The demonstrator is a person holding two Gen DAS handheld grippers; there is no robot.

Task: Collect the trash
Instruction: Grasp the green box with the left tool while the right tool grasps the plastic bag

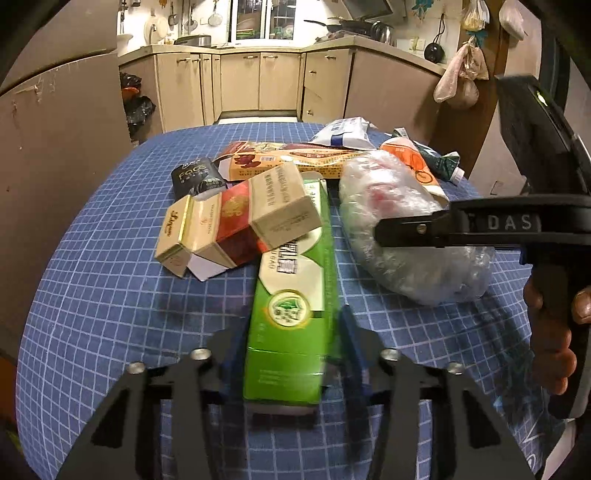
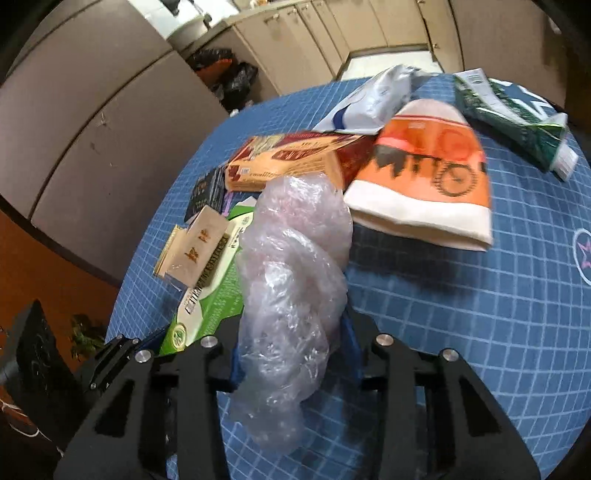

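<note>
Kitchen table under blue grid mat [image 1: 110, 295], our left gripper [image 1: 291, 332] clamping green carton [image 1: 295, 280], right gripper [image 2: 291, 354] pinching crumpled plastic bag [image 2: 291, 266], 2 grips.

A home kitchen. Beyond the round table [image 1: 92, 295] with its blue grid cloth, beige base cabinets [image 1: 258, 81] run in a U under a pale countertop [image 1: 325, 46]. Above the cabinets a window [image 1: 263, 18] sits at the middle, with ladles and strainers [image 1: 192, 18] hanging to its left and pans [image 1: 354, 25] on the counter to its right. Black bin bags [image 1: 138, 107] slump on the floor left of the cabinets.
</note>
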